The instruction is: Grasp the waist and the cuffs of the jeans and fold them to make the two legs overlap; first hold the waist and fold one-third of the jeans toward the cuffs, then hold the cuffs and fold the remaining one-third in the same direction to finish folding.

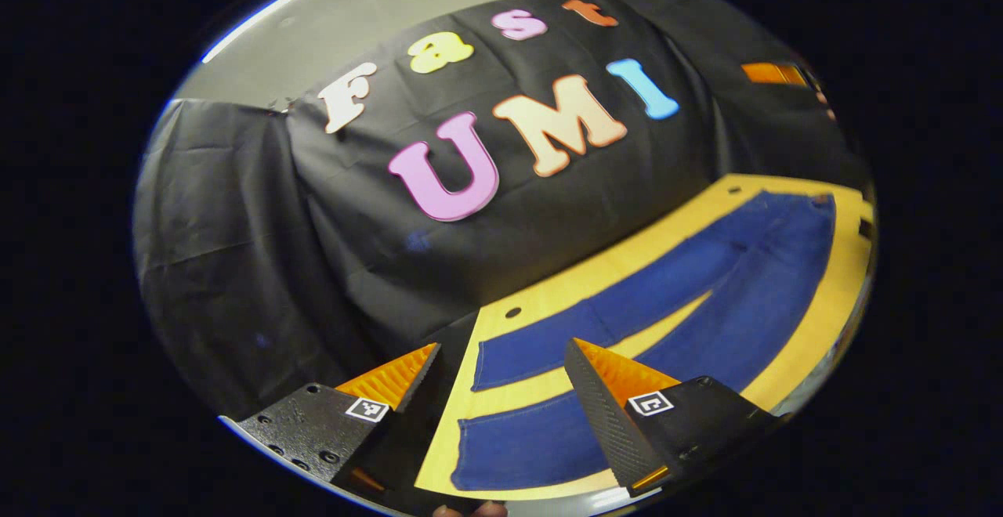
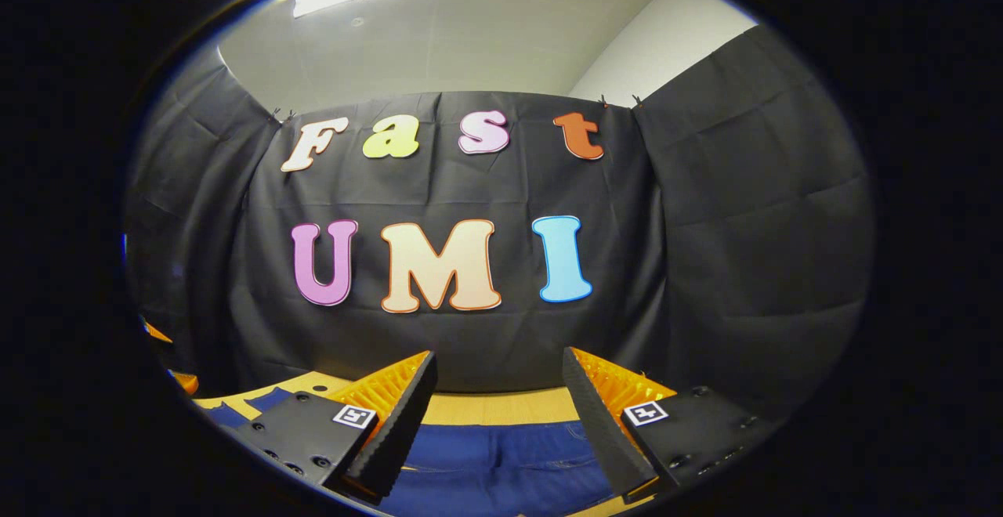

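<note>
A pair of blue jeans (image 1: 705,282) lies flat on the pale wooden table (image 1: 815,298), legs splayed apart and cuffs nearest the left gripper (image 1: 501,364), which hangs above them with jaws spread wide and nothing held. At the far end, the right gripper (image 2: 497,376), likewise released and empty, hovers over the waist (image 2: 501,462). Each tool appears stationed at its own end, ready to bring the two legs together.

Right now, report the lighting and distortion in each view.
Left gripper view: fisheye bends the table edge and curves the jeans; a ceiling light streaks the upper left; all sharp. Right gripper view: a bright ceiling panel glares at top; jeans lie evenly lit between the open claw fingers.
</note>
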A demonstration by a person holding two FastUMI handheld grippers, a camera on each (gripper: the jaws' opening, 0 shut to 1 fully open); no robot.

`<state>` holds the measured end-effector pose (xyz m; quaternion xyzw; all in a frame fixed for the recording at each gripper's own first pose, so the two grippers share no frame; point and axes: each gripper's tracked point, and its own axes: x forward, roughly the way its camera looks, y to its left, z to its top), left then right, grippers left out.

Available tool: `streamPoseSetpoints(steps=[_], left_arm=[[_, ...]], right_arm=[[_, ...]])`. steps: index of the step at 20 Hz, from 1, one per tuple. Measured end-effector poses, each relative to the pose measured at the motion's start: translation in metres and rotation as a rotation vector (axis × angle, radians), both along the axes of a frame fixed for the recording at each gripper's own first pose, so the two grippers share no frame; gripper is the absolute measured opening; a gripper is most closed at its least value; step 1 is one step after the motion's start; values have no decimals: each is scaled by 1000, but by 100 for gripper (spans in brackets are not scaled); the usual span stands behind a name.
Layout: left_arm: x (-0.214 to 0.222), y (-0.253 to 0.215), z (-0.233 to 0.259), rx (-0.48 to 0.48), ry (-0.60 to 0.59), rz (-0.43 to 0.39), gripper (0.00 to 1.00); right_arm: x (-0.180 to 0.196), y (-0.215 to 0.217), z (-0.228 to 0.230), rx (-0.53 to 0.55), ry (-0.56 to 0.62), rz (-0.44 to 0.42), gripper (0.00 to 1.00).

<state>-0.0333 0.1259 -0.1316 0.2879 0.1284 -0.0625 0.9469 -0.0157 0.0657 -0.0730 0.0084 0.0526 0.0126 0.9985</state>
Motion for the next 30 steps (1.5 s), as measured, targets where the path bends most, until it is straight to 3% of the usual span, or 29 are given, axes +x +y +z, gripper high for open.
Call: streamPoseSetpoints(steps=[10,15,22,23,24,25,30], left_arm=[[-26,46,-105,405,269,-224,95],[-50,72,-156,550,414,-300,95],[-59,78,-196,619,536,-383,95],[-58,77,-199,624,540,-392,87],[-56,76,-200,625,547,-404,100],[-53,76,-201,627,552,-409,88],[-24,70,-209,651,547,-454,89]], right_arm=[[-23,-28,-26,-29,51,-98,99],[-28,-40,-31,-55,64,-130,99],[-34,-47,-44,-85,94,-149,99],[-35,-49,-43,-96,93,-150,99],[-36,-51,-41,-107,90,-153,99],[-36,-53,-41,-117,89,-159,99],[-42,-64,-45,-115,104,-196,100]])
